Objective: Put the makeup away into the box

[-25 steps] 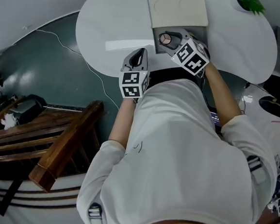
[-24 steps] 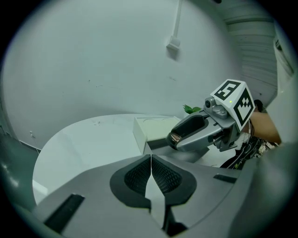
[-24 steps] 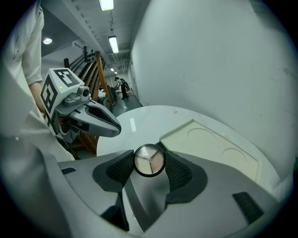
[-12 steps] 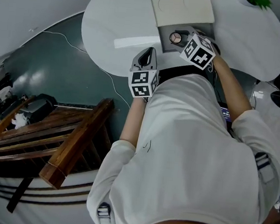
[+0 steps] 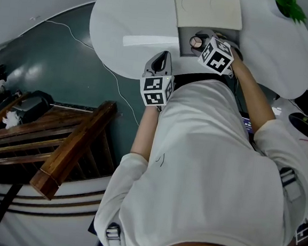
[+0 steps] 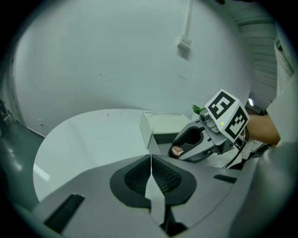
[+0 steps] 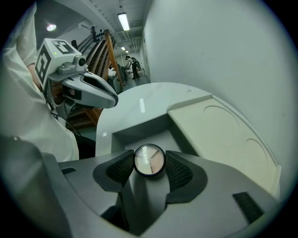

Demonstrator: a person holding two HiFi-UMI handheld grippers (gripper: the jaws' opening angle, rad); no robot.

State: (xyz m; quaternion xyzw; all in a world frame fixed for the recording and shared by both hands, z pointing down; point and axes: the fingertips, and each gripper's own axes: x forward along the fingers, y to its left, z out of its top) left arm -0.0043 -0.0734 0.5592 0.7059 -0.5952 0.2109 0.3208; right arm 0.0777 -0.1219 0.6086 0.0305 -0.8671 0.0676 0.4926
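Nearest, the right gripper (image 7: pixel 150 173) has its jaws parted only as far as 1 small round compact (image 7: pixel 149 160) is wide. Both ribbed pads (image 7: pixel 122 168) press on its dark rim, 1 on each side. The compact sits right at the jaw tips, with its pale, glossy face turned up toward the gripper's camera.

Beyond the tips lies the box (image 7: pixel 139 129), 1 in all, with its grey hollow uncovered. Its cream lid (image 7: pixel 223 135) lies at the far side of that hollow. From the head view the compact hangs over the hollow, inside the box's outline. Whether it touches the bottom I cannot tell.

The left gripper (image 6: pixel 151 175) has its jaws pressed together with nothing between them. It hovers at the near edge of the white round table (image 5: pixel 130 32), to the left of the box and apart from it. Its tips point across the bare tabletop.

That makes 2 grippers, 1 compact and 1 box.

Farther off, green leaves (image 5: pixel 290 6) show at the table's far right edge. A wooden rack (image 5: pixel 60 149) stands on the floor to the person's left.
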